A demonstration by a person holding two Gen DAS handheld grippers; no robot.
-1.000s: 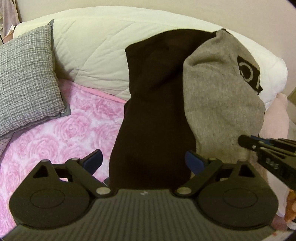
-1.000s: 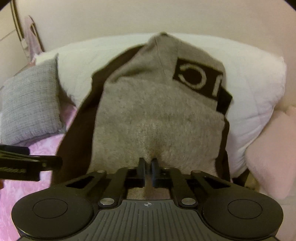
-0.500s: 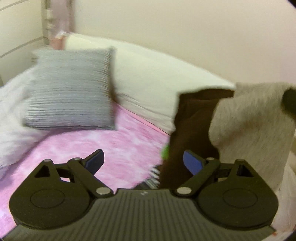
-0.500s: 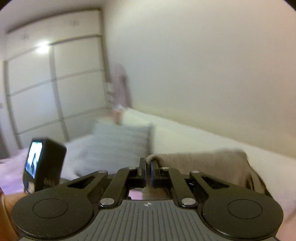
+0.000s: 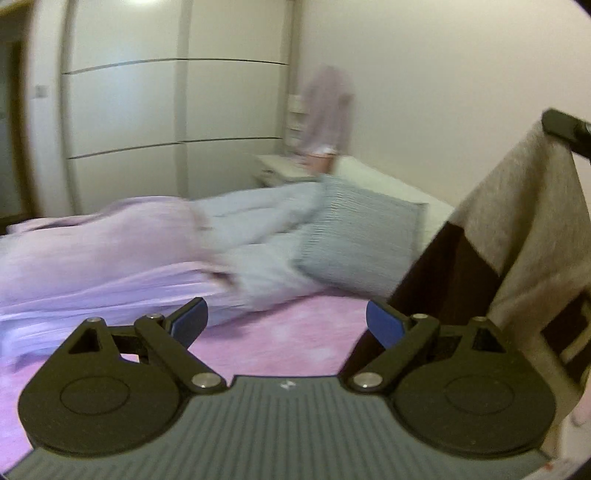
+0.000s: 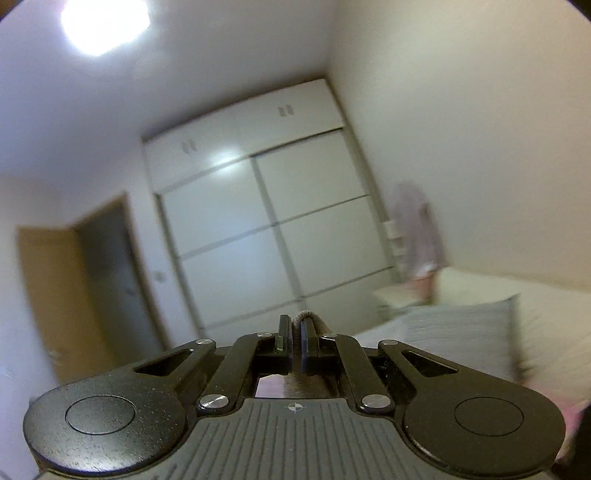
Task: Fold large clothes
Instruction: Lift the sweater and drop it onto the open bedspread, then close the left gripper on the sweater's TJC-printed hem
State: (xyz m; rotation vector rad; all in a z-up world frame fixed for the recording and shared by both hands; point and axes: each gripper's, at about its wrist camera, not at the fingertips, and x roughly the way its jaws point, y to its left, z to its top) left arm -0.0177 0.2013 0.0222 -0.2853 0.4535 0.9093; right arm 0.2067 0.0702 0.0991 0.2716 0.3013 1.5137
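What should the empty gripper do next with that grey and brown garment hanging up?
Probably bring the left gripper, jaws wide and empty, across to the hanging garment's free edge. Only the right gripper pinches it, so it droops unevenly above the pink bedspread.

Left wrist view looks down across the bed (image 5: 280, 339); right looks level; both share the wardrobe (image 6: 266, 229).

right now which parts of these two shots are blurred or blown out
Left wrist view: motion blur smears the bedding and cushion; the left gripper stays sharp. Right wrist view: the ceiling light is blown out, its glare shows on the wardrobe, and the room is soft; the right gripper is crisp.
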